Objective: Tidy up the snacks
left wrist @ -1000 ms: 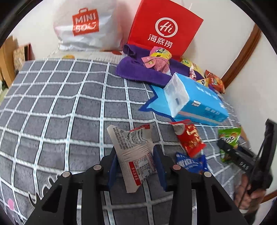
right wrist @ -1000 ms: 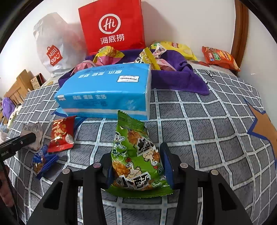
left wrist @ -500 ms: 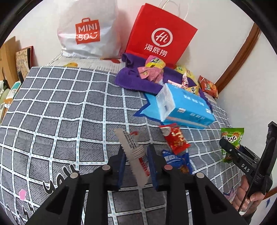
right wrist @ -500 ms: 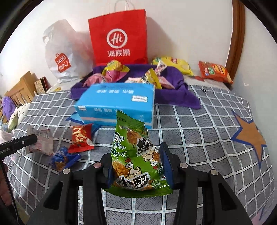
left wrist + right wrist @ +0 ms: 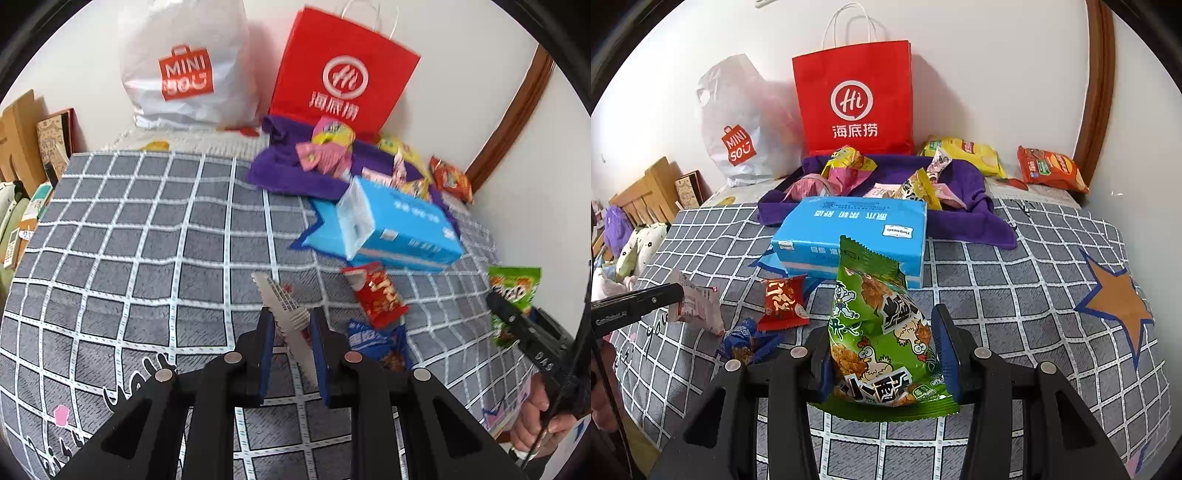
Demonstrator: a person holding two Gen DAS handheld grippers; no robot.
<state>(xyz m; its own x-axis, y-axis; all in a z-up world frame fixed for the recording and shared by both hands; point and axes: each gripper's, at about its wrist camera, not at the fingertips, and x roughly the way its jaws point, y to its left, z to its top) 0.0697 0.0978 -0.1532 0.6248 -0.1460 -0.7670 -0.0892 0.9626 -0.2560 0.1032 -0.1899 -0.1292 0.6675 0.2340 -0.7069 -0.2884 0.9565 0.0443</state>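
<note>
Both packets have lifted off the bed — left gripper [image 5: 291,332] clenched on our white packet [image 5: 284,306], right gripper [image 5: 884,347] on the green packet [image 5: 882,332] — red packet [image 5: 783,301] and blue packet [image 5: 746,339] remain near the bed's front edge.

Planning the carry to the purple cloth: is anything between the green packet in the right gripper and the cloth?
Yes. The blue tissue pack lies on the bed straight ahead of the green packet, in front of the purple cloth.

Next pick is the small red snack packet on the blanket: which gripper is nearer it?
Left, by a little. The left gripper holds a white packet just beside the red snack packet; the right gripper, holding the green packet, sits farther off.
</note>
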